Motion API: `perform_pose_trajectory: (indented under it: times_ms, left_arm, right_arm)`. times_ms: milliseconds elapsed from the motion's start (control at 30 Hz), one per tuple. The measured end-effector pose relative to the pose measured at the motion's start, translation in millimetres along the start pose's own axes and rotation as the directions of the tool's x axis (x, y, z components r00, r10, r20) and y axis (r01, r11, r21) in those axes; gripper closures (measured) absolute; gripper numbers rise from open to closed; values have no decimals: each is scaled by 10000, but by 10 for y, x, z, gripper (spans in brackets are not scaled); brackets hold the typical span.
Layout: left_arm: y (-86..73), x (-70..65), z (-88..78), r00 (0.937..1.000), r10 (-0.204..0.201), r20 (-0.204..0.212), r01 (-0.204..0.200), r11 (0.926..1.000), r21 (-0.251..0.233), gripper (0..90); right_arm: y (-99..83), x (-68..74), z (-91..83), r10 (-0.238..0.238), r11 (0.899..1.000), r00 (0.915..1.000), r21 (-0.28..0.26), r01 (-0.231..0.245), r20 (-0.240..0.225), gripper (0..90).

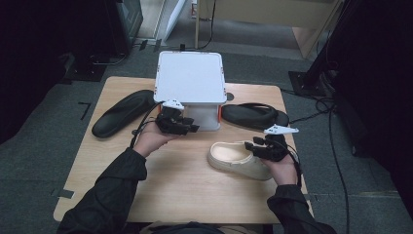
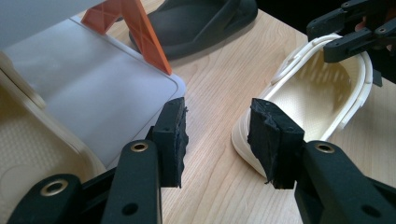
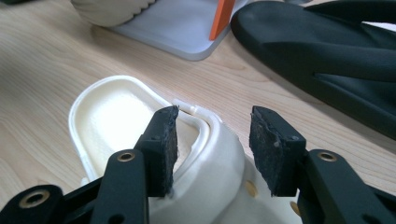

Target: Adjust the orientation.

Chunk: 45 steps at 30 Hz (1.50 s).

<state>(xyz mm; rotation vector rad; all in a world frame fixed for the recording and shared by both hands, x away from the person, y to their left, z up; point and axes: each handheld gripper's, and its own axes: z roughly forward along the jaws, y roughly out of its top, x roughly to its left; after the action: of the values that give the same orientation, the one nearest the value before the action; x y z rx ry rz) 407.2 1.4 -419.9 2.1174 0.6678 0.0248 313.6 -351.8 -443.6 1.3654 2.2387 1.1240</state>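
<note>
The cream clog's [image 3: 140, 121] toe end is cut off by the right gripper view's bottom edge.

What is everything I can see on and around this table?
Table: one, light wood, centre of the high view.
Shoe rack: one, white with orange corner pieces, back middle of the table.
Clogs on the table: one cream, front right; two black, one left of the rack, one right.
Clog on the rack: one cream, lower shelf.
Floor: grey carpet, cables at right.
Left gripper: black, jaws apart, nothing between them.
Right gripper: black, jaws apart, over the cream clog's heel.
Sleeves: two, dark.
</note>
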Motion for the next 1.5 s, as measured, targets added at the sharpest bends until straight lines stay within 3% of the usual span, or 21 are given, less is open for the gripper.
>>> perform_pose_trajectory:
  times_ms: [133,267,467,700,800,1067,1333,1500]
  left_arm:
    - [0,3,-14,10000,-13,-26,13,10000,-16,565]
    - [-5,18,-25,10000,-47,-48,47,10000,-55,565]
    - [-11,33,-36,9999,-64,-97,64,10000,-29,565]
    - [-19,46,-42,9999,-76,-143,76,10000,16,565]
    - [-19,44,-48,9999,-64,-156,65,10000,12,565]
    - [-45,48,-73,9997,-95,-243,95,10000,2,566]
    - [-126,59,-153,9987,-291,-417,288,9995,-89,570]
    - [-173,57,-188,9981,-397,-479,392,9992,-108,571]
  right_arm:
    - [17,61,117,-328,9973,9988,665,302,371,577]
    - [26,73,133,-437,9962,9978,771,398,501,601]
    - [32,36,122,257,9983,9995,509,-267,201,689]
    - [72,43,116,187,9979,9998,612,-193,96,726]
    - [94,61,127,261,9974,9995,673,-250,-156,734]
    - [221,258,238,-180,9981,9968,573,225,-773,735]
    - [381,522,484,-632,9941,9833,765,772,-1708,731]
    - [437,634,577,-931,9910,9746,756,1105,-2035,727]
